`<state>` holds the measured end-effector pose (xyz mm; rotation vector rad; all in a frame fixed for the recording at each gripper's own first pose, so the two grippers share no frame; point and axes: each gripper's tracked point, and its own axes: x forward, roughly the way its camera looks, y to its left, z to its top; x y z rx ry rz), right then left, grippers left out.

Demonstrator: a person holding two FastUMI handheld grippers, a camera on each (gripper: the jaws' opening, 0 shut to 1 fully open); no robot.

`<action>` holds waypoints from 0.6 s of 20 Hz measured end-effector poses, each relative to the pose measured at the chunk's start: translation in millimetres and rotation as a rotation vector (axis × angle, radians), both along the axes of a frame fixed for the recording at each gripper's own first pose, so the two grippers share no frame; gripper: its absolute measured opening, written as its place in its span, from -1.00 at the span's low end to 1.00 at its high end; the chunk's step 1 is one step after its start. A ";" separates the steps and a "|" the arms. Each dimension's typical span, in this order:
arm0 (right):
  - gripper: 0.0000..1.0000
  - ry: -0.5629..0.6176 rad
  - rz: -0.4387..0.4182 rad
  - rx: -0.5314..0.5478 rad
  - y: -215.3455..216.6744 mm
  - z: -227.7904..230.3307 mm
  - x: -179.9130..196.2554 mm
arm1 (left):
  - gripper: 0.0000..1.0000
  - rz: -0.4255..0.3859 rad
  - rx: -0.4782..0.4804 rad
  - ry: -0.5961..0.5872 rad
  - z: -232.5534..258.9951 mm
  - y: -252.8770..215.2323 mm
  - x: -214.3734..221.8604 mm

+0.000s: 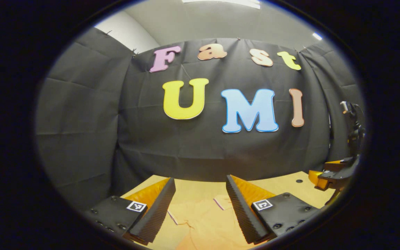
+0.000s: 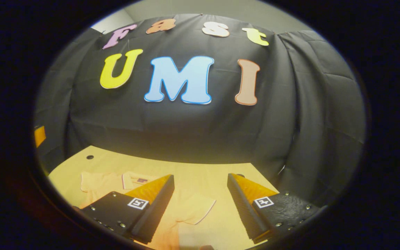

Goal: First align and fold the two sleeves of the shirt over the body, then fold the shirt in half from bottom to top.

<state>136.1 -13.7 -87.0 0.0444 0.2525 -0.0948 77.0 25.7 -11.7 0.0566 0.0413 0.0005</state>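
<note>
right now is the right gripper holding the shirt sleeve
No, the right gripper has its fingers spread wide above the table, with the shirt sleeve lying flat between them, ungrasped.

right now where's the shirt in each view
Left gripper view: the shirt lies at the bottom centre, between the left gripper fingers.
Right gripper view: the shirt lies at the lower left, its sleeve reaching between the right gripper fingers.
Shared landmark: the table under it.

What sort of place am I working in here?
Likely a recording booth, not a home: black cloth walls, a bare table with a shirt laid flat, and both grippers, left and right, open above it.
</note>
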 end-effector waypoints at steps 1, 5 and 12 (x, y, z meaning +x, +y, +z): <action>0.89 0.018 -0.001 0.001 -3.2 -10.2 9.6 | 0.89 0.014 -0.004 0.004 -1.7 2.0 0.6; 0.90 0.130 -0.009 -0.006 -13.7 -67.8 42.6 | 0.90 0.046 -0.018 0.037 -16.4 6.0 7.5; 0.91 0.294 -0.019 0.063 -21.5 -153.8 80.0 | 0.89 0.056 -0.009 0.038 -25.3 2.8 29.5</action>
